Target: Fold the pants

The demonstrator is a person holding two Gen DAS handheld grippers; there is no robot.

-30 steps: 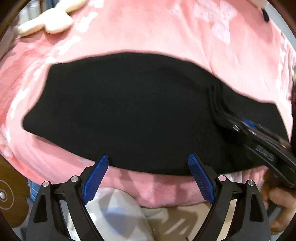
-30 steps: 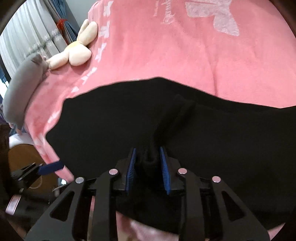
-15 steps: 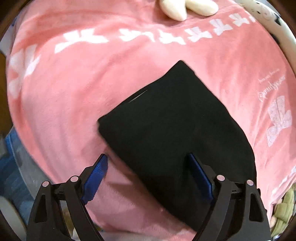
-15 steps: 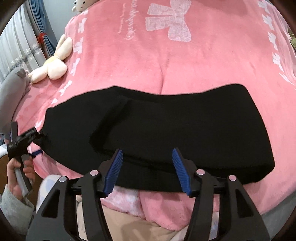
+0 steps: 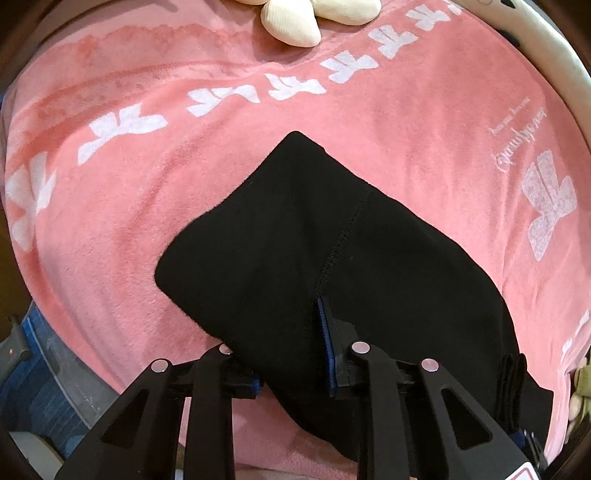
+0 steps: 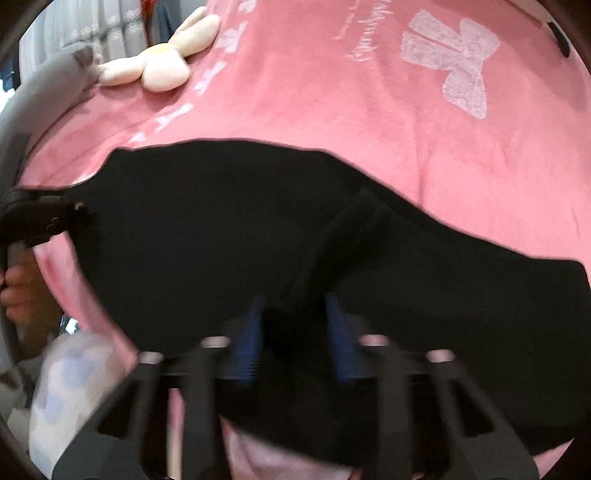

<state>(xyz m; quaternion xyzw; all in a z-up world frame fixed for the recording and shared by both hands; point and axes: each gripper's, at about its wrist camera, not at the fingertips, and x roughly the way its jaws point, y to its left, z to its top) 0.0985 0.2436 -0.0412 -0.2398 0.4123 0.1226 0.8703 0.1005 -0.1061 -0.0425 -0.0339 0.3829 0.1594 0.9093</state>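
Black pants (image 5: 332, 266) lie folded lengthwise on a pink blanket (image 5: 147, 184). In the left wrist view my left gripper (image 5: 291, 347) is shut on the near end of the pants, with cloth bunched between the blue pads. In the right wrist view the pants (image 6: 221, 229) stretch across the blanket, and my right gripper (image 6: 293, 332) is shut on a fold of the near edge; this view is blurred. The left gripper (image 6: 40, 218) shows at the far left of that view, held by a hand.
A cream plush toy (image 5: 314, 18) lies at the blanket's far edge, also in the right wrist view (image 6: 159, 66). A grey pillow (image 6: 44, 96) lies at the left. The bed edge and floor (image 5: 40, 369) are below left. A white bow print (image 6: 458, 59) marks the blanket.
Both grippers were open half a second ago and have closed on the pants' near edge. The left moved in onto the end of the pants; the right dropped onto the middle fold.
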